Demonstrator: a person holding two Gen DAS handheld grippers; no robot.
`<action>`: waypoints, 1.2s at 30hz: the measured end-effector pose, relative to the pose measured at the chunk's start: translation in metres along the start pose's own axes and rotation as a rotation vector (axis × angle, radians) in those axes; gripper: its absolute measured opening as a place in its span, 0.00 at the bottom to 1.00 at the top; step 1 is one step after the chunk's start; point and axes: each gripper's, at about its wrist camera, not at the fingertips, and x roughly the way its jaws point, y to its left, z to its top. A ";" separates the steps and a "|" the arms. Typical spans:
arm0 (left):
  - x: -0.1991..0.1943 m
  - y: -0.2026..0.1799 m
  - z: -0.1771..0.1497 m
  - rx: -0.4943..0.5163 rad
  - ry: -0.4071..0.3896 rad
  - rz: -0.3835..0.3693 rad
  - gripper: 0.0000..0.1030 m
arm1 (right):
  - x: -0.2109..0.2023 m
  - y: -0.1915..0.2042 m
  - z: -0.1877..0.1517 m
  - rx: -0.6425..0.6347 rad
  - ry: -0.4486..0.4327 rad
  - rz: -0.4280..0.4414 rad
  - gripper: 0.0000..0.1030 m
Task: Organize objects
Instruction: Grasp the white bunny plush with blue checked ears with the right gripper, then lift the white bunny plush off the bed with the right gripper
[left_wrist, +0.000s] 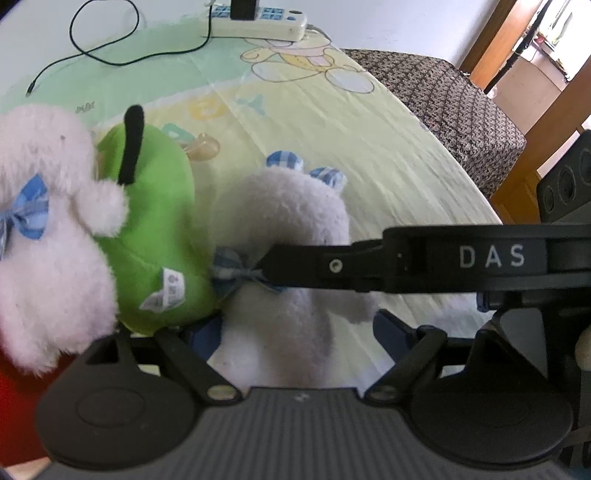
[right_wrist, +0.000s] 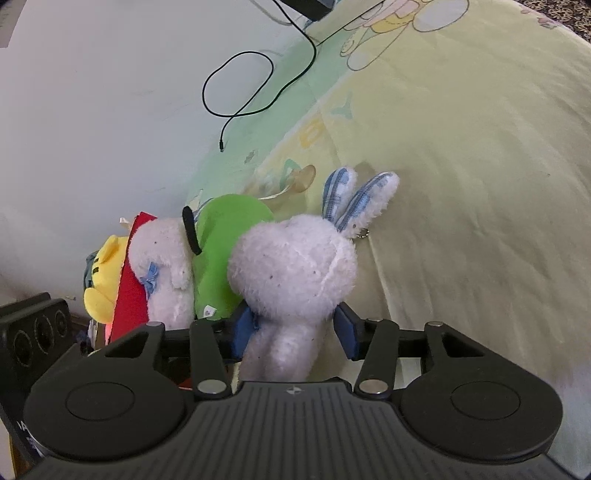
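A white plush rabbit with blue checked ears (right_wrist: 295, 258) lies on the yellow-green bedsheet (right_wrist: 461, 184). My right gripper (right_wrist: 297, 332) has its blue pads on either side of the rabbit's body, jaws apart around it. In the left wrist view the same rabbit (left_wrist: 291, 236) sits between the pads of my left gripper (left_wrist: 299, 332), which also stands open around it. The right gripper's black finger (left_wrist: 332, 266) crosses in front of the rabbit. A green plush toy with a black stem (left_wrist: 159, 236) and another white plush with a blue bow (left_wrist: 44, 229) lie to its left.
A yellow plush (right_wrist: 101, 284) and a red cloth piece (right_wrist: 131, 284) lie at the row's left end. A white power strip (left_wrist: 258, 18) and a black cable (left_wrist: 110, 48) lie at the bed's far edge by the wall. A patterned cover (left_wrist: 443, 103) hangs off the right side.
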 end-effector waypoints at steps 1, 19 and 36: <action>0.000 -0.001 0.000 0.002 -0.001 0.003 0.83 | -0.001 0.000 0.000 -0.006 0.002 0.002 0.46; -0.032 -0.027 -0.048 0.103 -0.007 -0.074 0.69 | -0.039 0.036 -0.035 -0.265 0.037 -0.043 0.40; -0.039 -0.004 -0.066 0.029 -0.060 -0.102 0.87 | -0.036 0.029 -0.054 -0.155 0.078 -0.055 0.48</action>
